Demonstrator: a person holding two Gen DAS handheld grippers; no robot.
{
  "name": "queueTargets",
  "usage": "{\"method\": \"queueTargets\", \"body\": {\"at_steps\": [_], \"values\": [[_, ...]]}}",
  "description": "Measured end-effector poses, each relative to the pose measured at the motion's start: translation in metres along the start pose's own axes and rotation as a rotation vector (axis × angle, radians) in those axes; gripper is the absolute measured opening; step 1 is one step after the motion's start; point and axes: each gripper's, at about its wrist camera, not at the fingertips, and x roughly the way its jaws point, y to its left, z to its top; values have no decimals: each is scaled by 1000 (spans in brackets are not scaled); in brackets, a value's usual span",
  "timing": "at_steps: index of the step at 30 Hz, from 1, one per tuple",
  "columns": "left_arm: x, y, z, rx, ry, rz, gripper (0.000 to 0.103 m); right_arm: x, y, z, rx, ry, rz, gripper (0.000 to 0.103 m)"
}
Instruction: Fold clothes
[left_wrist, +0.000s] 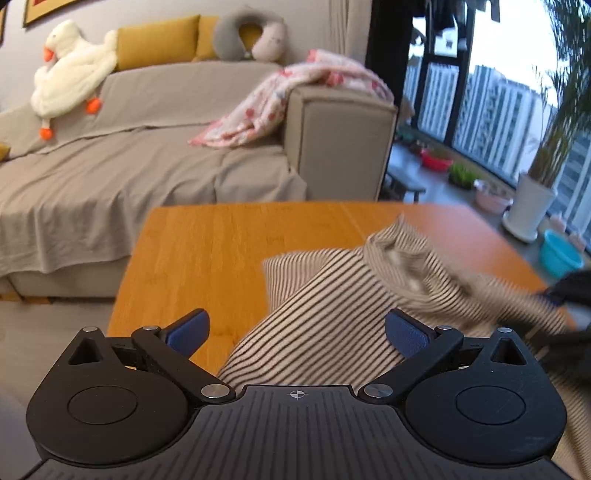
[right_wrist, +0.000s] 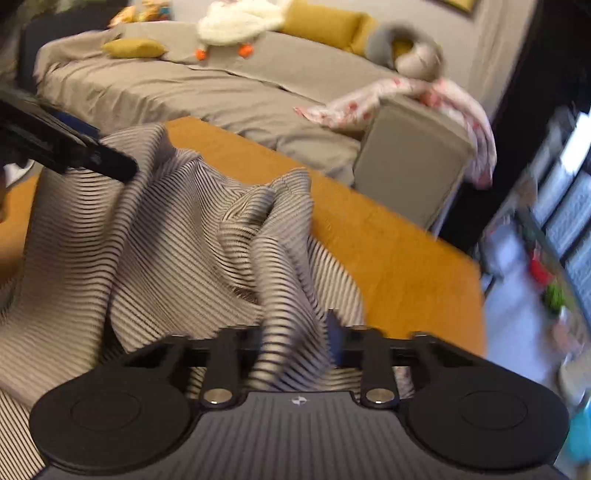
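Observation:
A beige shirt with thin dark stripes (left_wrist: 332, 306) lies bunched on the orange wooden table (left_wrist: 229, 243). My left gripper (left_wrist: 297, 328) is open, its blue pads apart, with the shirt's fabric lying between and under them. In the right wrist view the same shirt (right_wrist: 177, 236) is lifted and rumpled. My right gripper (right_wrist: 295, 339) is shut on a fold of the shirt near its edge. The left gripper (right_wrist: 74, 147) shows at upper left of that view, over the shirt. The right wrist view is blurred by motion.
A grey sofa (left_wrist: 147, 129) stands beyond the table with a white duck plush (left_wrist: 70, 70), yellow cushions and a pink blanket (left_wrist: 295, 96). Windows, plant pots and a blue basin (left_wrist: 559, 253) are at the right.

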Motion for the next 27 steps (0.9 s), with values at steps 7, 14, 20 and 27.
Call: {"method": "queueTargets", "body": {"at_steps": [7, 14, 20, 27], "values": [[26, 16, -2, 78, -1, 203, 103, 54, -98, 15, 128, -30, -321, 10], [5, 48, 10, -13, -26, 276, 102, 94, -115, -8, 191, 30, -236, 23], [-41, -5, 5, -57, -230, -30, 103, 30, -113, -13, 244, -82, -186, 60], [-30, -82, -48, 102, -261, -223, 103, -51, -86, -41, 235, -88, -14, 71]]}}
